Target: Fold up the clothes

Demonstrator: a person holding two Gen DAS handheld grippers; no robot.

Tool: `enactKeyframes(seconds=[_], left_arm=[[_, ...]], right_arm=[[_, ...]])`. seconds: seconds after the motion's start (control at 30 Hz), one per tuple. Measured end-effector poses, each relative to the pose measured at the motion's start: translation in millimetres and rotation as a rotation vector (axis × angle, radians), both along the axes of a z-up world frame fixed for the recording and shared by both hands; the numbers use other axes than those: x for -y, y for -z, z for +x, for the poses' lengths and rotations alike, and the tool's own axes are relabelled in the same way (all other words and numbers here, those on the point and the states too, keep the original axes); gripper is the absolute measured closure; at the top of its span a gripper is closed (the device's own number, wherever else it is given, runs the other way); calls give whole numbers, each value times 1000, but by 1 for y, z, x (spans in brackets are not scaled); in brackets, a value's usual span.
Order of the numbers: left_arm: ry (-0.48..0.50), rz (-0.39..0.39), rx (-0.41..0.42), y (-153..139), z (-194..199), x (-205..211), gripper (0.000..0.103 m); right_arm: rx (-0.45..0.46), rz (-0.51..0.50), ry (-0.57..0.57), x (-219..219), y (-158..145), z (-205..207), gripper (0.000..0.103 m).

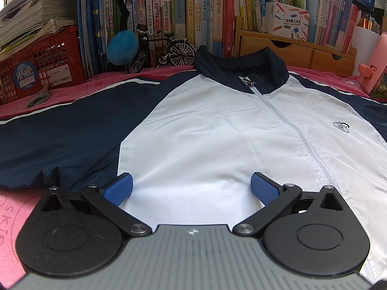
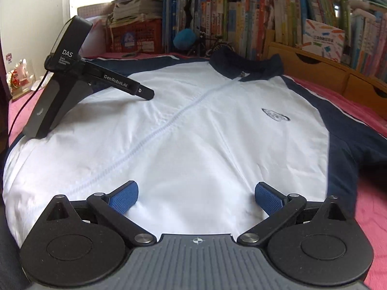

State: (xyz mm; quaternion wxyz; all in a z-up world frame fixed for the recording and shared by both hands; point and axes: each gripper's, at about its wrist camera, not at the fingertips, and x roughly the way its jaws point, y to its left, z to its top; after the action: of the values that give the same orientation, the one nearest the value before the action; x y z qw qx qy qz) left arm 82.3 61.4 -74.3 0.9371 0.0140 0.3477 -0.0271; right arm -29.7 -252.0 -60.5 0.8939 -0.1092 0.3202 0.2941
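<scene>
Left gripper point(image 1: 191, 188) sits low over the jacket's lower front, blue pads point(image 1: 118, 191) spread wide, nothing between them. Right gripper point(image 2: 196, 197) same story: jaws wide apart, empty, hovering over the white panel near the hem. Jacket point(image 1: 217, 133) lies flat, front up, on the pink cover point(image 1: 14, 217), zipper point(image 1: 287, 123) closed up to the navy collar point(image 1: 241, 62), navy sleeves spread to both sides, small logo point(image 1: 341, 126) on the chest. In the right wrist view the left gripper body point(image 2: 63, 77) shows at the jacket's far left, its finger angled down toward the white fabric; contact can't be confirmed. Behind the collar: model bicycle point(image 1: 162, 50), blue plush ball point(image 1: 122, 47), red crate point(image 1: 41, 65) with stacked papers, a row of books point(image 1: 193, 12), wooden drawer unit point(image 1: 297, 50).
</scene>
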Motion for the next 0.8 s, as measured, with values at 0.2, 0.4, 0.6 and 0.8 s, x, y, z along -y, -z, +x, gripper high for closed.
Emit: enactKeyframes(seconds=[0.2,0.4,0.6,0.8], left_arm=[[-1,0,1,0,0,0,0],[-3,1,1,0,0,0,0],[-12,2,-3,-2,-2,-2,0],[7,48,106,-24,-41,-10,0]], right_arm=[[-29,-7,211,85,-3,-48,0],[17,-5,341,107,-20,-45,0],[115,-31,208,50,-29,-11,0],[143,-169,132,-8,-19,14,0]])
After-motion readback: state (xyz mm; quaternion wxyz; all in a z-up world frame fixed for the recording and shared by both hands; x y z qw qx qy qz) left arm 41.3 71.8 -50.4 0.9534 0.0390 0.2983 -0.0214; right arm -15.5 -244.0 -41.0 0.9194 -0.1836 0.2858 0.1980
